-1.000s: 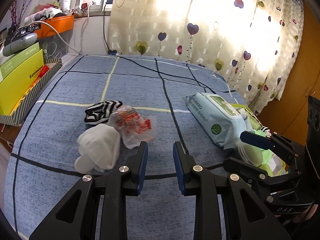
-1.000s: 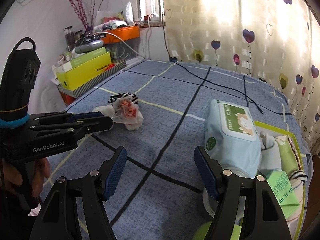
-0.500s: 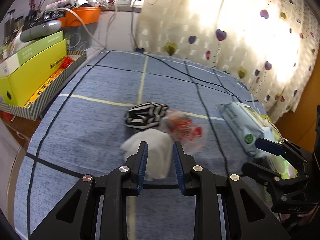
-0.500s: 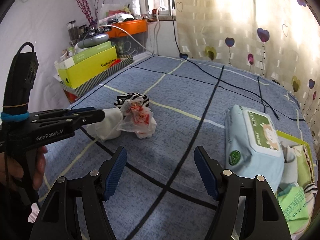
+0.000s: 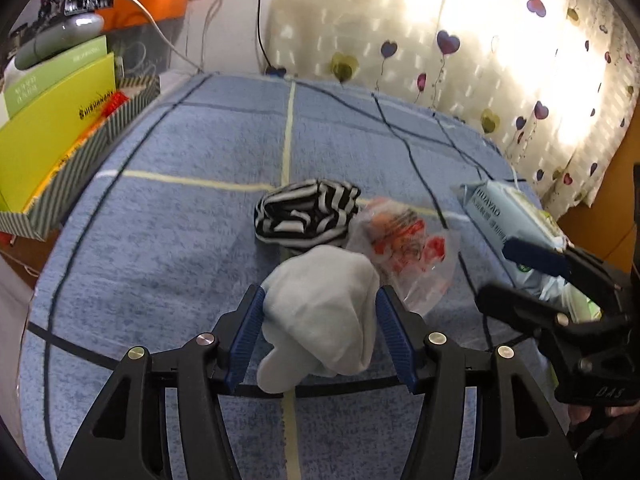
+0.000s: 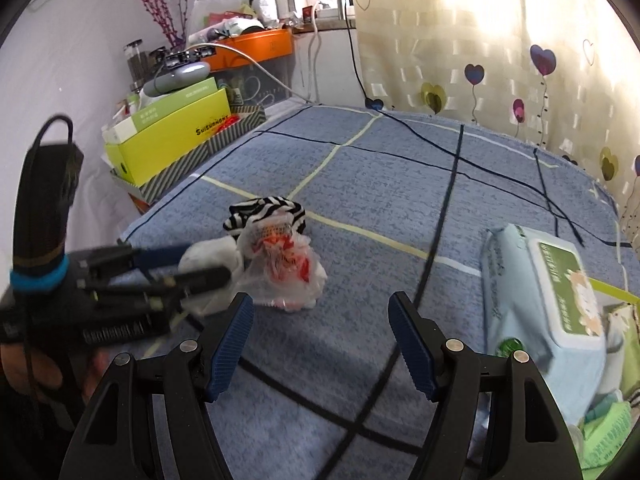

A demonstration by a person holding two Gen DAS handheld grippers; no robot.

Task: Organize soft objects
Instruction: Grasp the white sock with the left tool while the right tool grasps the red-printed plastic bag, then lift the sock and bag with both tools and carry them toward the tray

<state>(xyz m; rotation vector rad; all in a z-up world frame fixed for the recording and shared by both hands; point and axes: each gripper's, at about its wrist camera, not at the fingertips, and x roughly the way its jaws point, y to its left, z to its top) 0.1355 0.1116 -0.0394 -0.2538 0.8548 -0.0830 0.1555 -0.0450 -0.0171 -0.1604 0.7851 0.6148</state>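
Soft objects are being gathered on a blue checked bedspread [image 5: 168,216], and the one in hand is a rolled white sock [image 5: 324,312], lying near the middle of the bed, just in front of a rolled black-and-white striped sock [image 5: 308,216] and touching a crumpled clear plastic bag with red print [image 5: 404,248] on its right. The left gripper [image 5: 320,332] is being brought over the white sock with its jaws opening wide; the sock is being straddled between the blue pads, which look to be at its sides without squeezing it, so nothing is being held yet. The right gripper [image 6: 320,340] is being kept spread and empty above bare bedspread, near the plastic bag, with a pale blue pack of wet wipes [image 6: 540,292] to its right and a green-rimmed tray [image 6: 612,290] of folded items partly hidden behind that pack. For a sound grip, the pads are probably best being lowered further around the thick middle of the roll before being closed, since a pinch on the loose near tail would likely let the roll unravel. The plastic bag's edge is lying against the right pad's side and could be caught up with the sock, so a slight shift to the left is being judged wise. The tray seems the likely destination, though that cannot be confirmed.
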